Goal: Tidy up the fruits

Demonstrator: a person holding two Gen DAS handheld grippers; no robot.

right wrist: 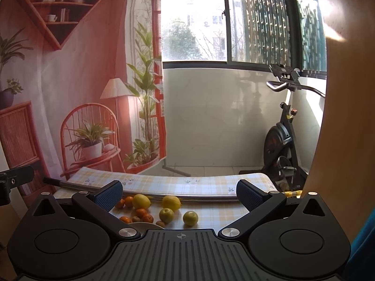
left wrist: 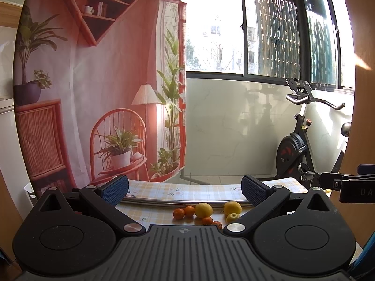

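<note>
On the bench (right wrist: 211, 185), a metal bar (right wrist: 187, 197) is lying across from left to right, and the fruits are sitting just in front of it. 2 lemons (right wrist: 141, 201) are resting nearest the bar, with small oranges (right wrist: 128, 201) clustering to their left and in front. 2 apples (right wrist: 190, 218) are lying right of that cluster, and a plate rim (right wrist: 140, 224) is showing nearest the camera. Behind the bench, a printed backdrop (right wrist: 82, 82) is hanging at left and an exercise bike (right wrist: 281, 140) is standing at right.
</note>
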